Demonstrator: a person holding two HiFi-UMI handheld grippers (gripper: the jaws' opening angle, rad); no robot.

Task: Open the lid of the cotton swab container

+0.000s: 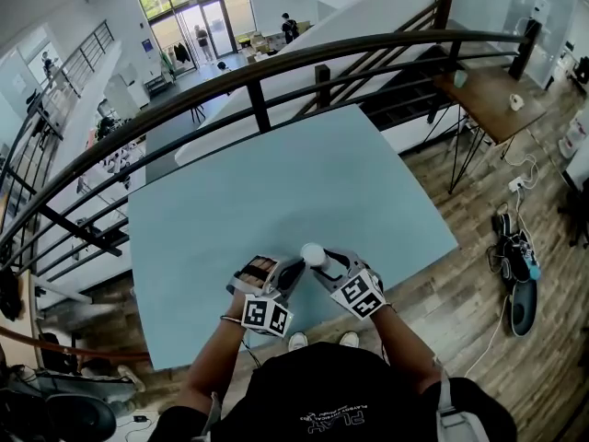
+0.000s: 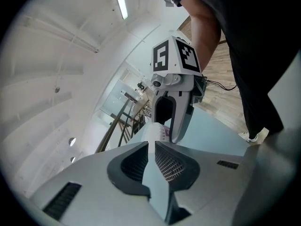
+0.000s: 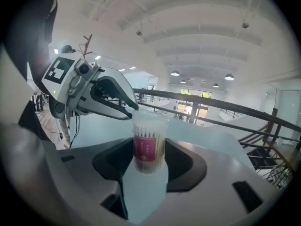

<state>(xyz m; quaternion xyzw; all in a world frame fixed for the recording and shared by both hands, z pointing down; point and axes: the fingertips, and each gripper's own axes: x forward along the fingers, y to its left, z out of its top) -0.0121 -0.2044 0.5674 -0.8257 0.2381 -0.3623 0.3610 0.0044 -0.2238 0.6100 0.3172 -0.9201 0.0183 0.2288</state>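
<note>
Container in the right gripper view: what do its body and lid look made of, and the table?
Container: clear, glossy plastic, probably; the swabs show through its wall.
Lid: translucent, frosted-looking plastic; hard to tell more.
Table: pale blue matte top with no glare; laminate or paint, likely.

Right claw (image 3: pixel 149 149) clamps upright cotton swab container (image 3: pixel 149 131); left claw (image 3: pixel 133 113) tips at lid rim; table (image 3: pixel 207 133) beneath.

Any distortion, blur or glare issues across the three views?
Head view: fisheye bows the railing, light is even. Left gripper view: ceiling light strip blown out, near tongs soft. Right gripper view: cotton swab container slightly soft, dark vignette at corners.
</note>
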